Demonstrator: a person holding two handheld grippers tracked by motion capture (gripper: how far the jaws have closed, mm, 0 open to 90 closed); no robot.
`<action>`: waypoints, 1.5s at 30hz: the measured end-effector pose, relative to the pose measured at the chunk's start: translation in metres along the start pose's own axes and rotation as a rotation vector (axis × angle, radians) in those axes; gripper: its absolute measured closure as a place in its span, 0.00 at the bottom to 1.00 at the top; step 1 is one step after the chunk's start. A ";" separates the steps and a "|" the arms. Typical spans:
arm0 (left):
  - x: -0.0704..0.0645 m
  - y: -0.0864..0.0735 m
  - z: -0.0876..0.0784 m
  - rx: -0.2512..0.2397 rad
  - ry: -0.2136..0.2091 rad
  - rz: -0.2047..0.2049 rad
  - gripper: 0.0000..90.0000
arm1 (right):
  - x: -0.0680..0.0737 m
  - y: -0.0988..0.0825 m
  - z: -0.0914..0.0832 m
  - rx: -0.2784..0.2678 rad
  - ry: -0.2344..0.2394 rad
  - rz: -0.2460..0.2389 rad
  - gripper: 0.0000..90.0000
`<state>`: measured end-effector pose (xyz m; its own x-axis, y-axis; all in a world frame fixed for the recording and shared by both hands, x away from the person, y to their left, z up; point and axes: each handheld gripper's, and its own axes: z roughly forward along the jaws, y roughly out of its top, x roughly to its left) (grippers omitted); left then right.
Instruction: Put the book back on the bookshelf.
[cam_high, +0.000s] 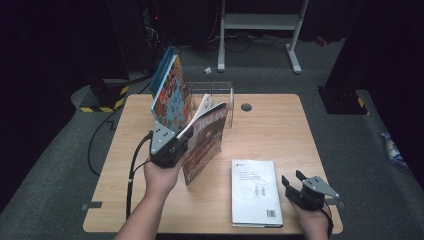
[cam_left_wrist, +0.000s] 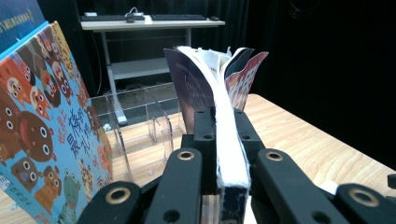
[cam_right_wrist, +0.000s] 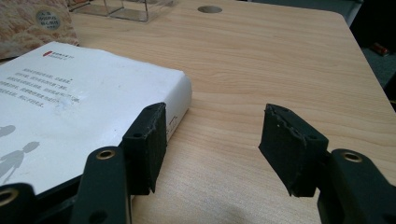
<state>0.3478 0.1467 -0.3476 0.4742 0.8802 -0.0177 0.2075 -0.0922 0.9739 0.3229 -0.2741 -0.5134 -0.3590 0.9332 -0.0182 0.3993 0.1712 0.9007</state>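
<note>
Left claw (cam_left_wrist: 219, 140) gripping dark-covered book (cam_left_wrist: 224, 121)

A light wooden tabletop (cam_high: 280, 125) stands on grey carpet (cam_high: 60, 150). Beyond it stands a white metal desk frame (cam_high: 260, 22); black curtains (cam_high: 50, 35) darken the room, with a yellow-black striped base (cam_high: 102, 97) to its left.

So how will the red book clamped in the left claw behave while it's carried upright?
The red book looks floppy: its pages fan open at the top in the left claw view. The left claw pinches one edge only, so it may sag or swing. It seems light enough for one hand.
</note>
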 end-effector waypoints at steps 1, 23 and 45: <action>0.000 0.001 0.000 -0.002 0.003 0.000 0.93 | 0.000 0.000 0.000 0.000 0.000 0.000 0.45; 0.020 0.029 0.013 -0.074 0.162 -0.012 0.94 | -0.002 -0.001 -0.001 -0.005 0.002 0.000 0.46; 0.027 0.046 0.058 -0.107 0.254 -0.033 0.93 | -0.006 -0.002 -0.002 -0.014 0.005 0.014 0.47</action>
<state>0.4200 0.1393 -0.3167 0.2361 0.9717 -0.0058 0.1210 -0.0235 0.9924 0.3224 -0.2803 -0.5137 -0.3580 0.9337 -0.0035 0.3928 0.1540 0.9067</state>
